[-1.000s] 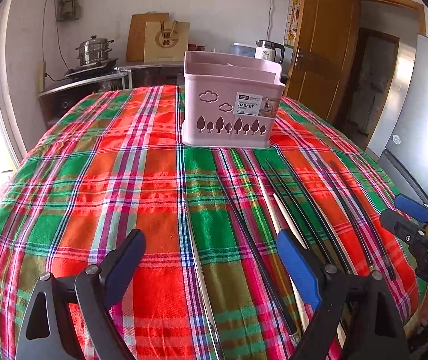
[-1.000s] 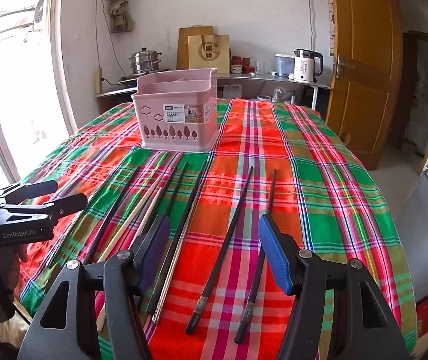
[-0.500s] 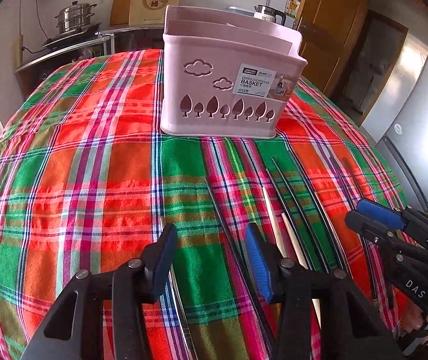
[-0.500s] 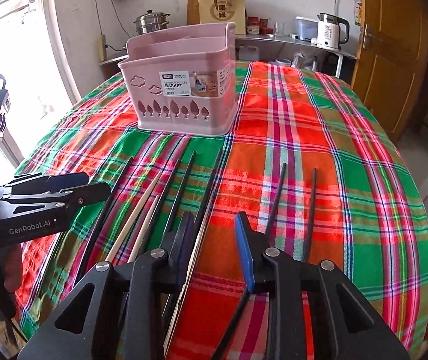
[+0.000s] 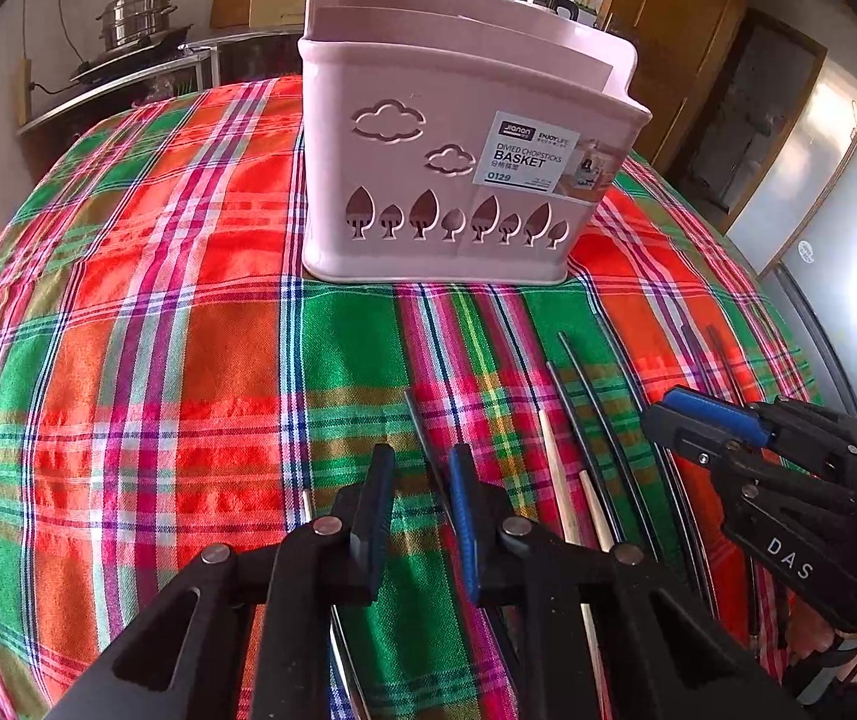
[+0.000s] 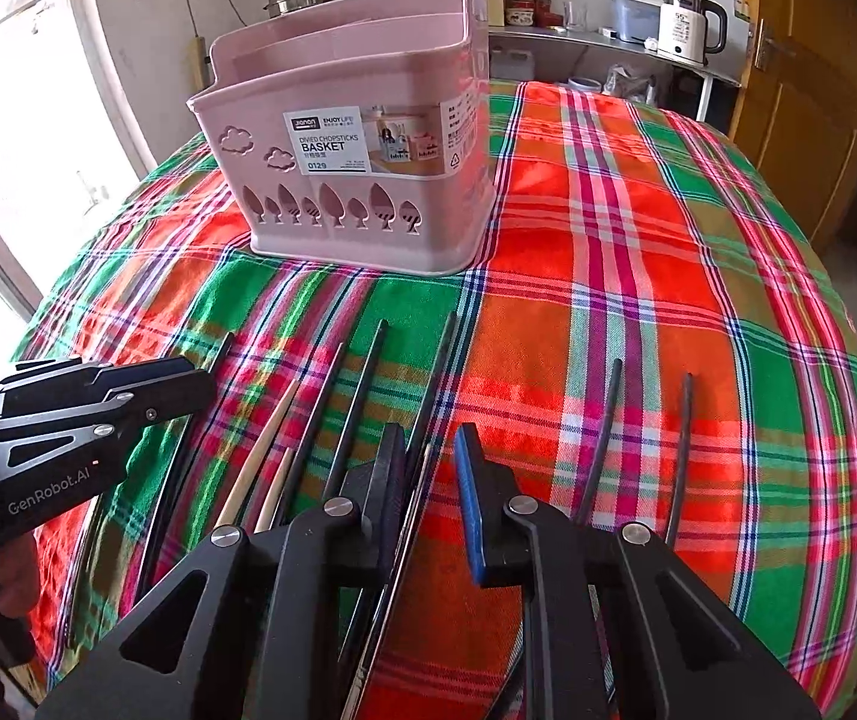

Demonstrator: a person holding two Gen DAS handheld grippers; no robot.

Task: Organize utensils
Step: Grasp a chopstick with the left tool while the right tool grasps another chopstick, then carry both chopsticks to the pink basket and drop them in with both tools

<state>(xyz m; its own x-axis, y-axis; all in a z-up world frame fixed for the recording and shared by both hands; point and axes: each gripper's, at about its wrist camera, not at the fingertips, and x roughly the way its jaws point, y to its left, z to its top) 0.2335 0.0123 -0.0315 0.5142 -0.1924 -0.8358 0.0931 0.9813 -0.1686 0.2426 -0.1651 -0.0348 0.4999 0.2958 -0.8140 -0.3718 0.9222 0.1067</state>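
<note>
A pink divided chopstick basket [image 5: 458, 180] [image 6: 362, 162] stands on the plaid tablecloth [image 5: 158, 330]. Several chopsticks lie in a row in front of it: black ones [image 6: 362, 396], two pale wooden ones [image 6: 260, 456] and a metal one. My left gripper [image 5: 422, 480] hangs low over a dark chopstick [image 5: 419, 426], jaws narrowly open with the stick between them. My right gripper [image 6: 428, 462] is narrowly open over a black chopstick [image 6: 434, 384]. Neither gripper visibly clamps its stick. Two more black chopsticks [image 6: 602, 426] lie to the right.
The table's rim falls away on all sides. Behind it stand a counter with a steel pot [image 5: 137, 15] and a white kettle [image 6: 689, 24], and a wooden door [image 6: 806, 90]. Each gripper shows in the other's view [image 5: 758, 480] [image 6: 68, 414].
Both grippers have moved forward and down toward the chopsticks and the basket. Both sets of jaws have narrowed from wide open to a small gap.
</note>
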